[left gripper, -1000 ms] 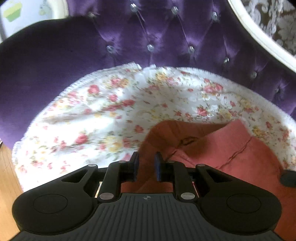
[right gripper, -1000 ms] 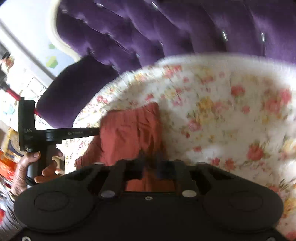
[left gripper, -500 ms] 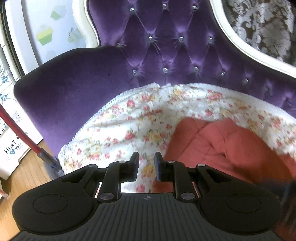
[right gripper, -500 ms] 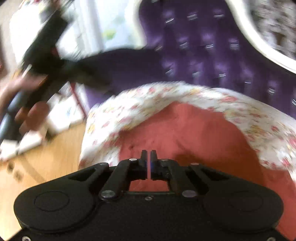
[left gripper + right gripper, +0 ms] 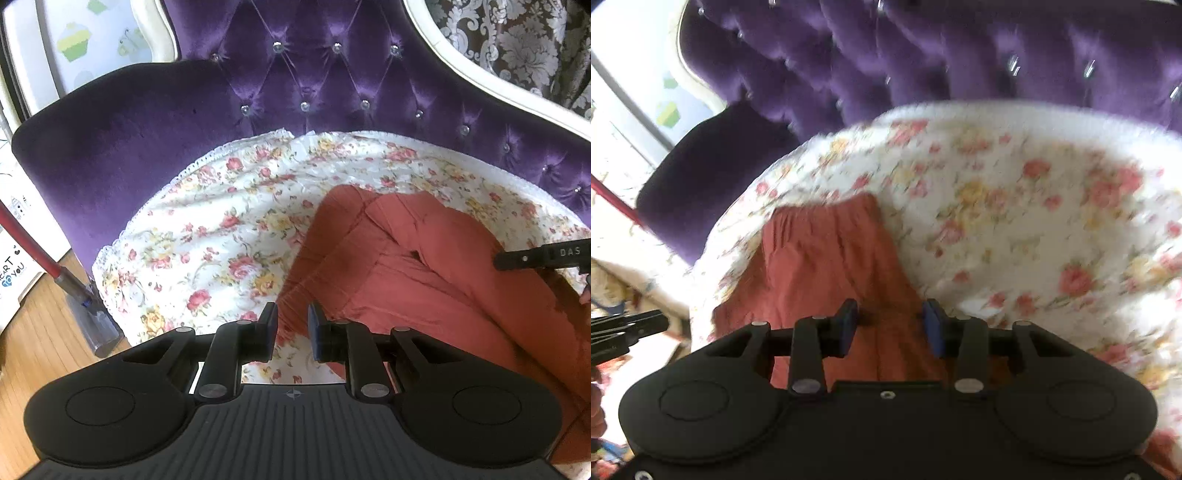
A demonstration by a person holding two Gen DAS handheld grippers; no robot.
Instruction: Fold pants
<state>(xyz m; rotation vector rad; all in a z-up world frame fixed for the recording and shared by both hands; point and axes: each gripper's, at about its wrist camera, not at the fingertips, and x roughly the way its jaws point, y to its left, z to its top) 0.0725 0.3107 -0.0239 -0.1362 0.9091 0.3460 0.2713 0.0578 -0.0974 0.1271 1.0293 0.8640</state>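
- The rust-red pants (image 5: 424, 273) lie on a floral-print cover (image 5: 221, 229) spread over the seat of a purple tufted armchair (image 5: 314, 81).
- In the left wrist view the pants sit on the right half of the cover, bunched into soft folds with a seam ridge running across them; the cover's left half shows bare roses and a lace-like edge.
- The left gripper (image 5: 291, 326) hovers above the near left edge of the pants, its 2 blue-padded fingers standing a little apart with nothing between them.
- Through that gap both the floral cover and the edge of the red cloth can be seen below.
- The right gripper (image 5: 889, 325) hangs over the pants (image 5: 831, 266) with its fingers spread wide and holding nothing; the red cloth lies underneath and between them.
- The right wrist view is motion-blurred, so fine detail of the cloth is hard to read; a gathered, wrinkled end of the pants points toward the chair back.
- The right gripper's black body, marked "DAS", reaches into the left wrist view at the right edge, above the pants.
- Beside the chair, a wooden floor (image 5: 33, 354) carries a red-handled pole (image 5: 29, 247) leaning at the left.
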